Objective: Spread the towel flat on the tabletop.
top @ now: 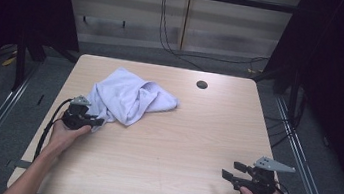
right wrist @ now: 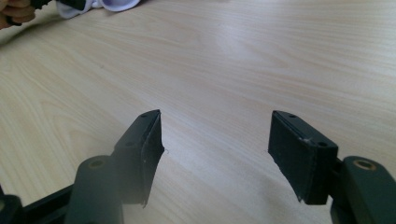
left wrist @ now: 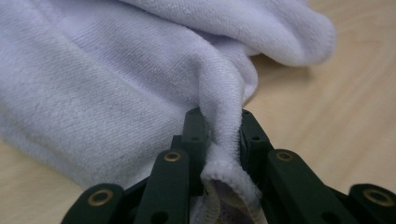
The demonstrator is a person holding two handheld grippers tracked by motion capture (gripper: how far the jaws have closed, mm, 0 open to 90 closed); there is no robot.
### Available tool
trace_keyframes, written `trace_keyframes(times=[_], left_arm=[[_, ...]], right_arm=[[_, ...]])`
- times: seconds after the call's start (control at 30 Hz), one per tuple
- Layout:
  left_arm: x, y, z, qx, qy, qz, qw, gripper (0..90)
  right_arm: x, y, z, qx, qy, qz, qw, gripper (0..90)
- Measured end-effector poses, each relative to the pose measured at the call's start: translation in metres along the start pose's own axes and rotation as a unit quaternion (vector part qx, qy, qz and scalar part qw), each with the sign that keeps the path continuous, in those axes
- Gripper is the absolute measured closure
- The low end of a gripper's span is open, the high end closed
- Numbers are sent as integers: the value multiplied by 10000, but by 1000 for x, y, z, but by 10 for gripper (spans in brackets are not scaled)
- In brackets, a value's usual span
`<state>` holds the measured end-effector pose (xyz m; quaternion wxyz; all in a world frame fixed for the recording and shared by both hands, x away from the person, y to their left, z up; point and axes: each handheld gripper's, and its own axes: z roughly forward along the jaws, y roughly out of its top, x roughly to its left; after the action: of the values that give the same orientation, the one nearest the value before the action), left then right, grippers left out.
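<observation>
A hemmed fold of the white towel (left wrist: pixel 140 79) is pinched tight between the jaws of the left gripper (left wrist: pixel 218 135) — the rest bunched on the surface (top: pixel 168 147) just ahead of it — while the right gripper (right wrist: pixel 215 149) is held wide, nothing between its jaws.

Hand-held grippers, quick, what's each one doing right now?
Left hand-held gripper: closed on a hemmed edge of the white towel.
Right hand-held gripper: open, holding nothing, above the table.

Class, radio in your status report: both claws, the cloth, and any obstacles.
Left claw shut on pale lavender terry towel, crumpled on wooden table. Right claw open, apart. Nothing obstructing.
</observation>
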<state>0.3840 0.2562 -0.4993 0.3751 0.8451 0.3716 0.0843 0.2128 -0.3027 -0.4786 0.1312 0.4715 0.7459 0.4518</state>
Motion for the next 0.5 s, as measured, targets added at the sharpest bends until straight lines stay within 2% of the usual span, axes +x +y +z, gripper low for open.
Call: trace_keyframes(times=[0.03,0.07,0.13,0.17,0.2,0.23,0.27,0.3,0.33,0.43,0.47,0.5], left_arm=[[0,0,0,0,0,0,10000,768],[-12,-2,-1,53,-101,163,9998,769],[-24,-7,-2,0,-323,218,9992,770],[-24,-7,-2,0,-323,218,9992,770],[-31,-9,-3,17,-348,266,9990,770],[-46,-14,-4,27,-514,394,9979,772],[-46,-14,-4,27,-514,394,9979,774],[-61,-19,-5,17,-798,484,9956,776],[-61,-19,-5,17,-798,484,9956,778],[-86,-24,-8,141,-1019,743,9919,779],[-104,-26,-9,200,-1177,873,9890,781],[-104,-26,-9,200,-1177,873,9890,781]], right_arm=[[0,0,0,0,0,0,10000,345],[1,2,0,-58,-29,4,10000,343],[1,3,0,-93,-27,19,10000,332],[0,4,1,-104,15,30,9999,329],[0,4,1,-104,15,30,9999,329],[1,5,2,-78,40,5,10000,327],[1,5,2,-78,40,5,10000,327],[2,5,3,-75,76,-24,9999,327],[2,5,3,-75,76,-24,9999,327],[4,6,3,-85,92,-74,9999,327],[6,7,4,-79,109,-60,9999,328],[6,7,4,-79,109,-60,9999,328]])
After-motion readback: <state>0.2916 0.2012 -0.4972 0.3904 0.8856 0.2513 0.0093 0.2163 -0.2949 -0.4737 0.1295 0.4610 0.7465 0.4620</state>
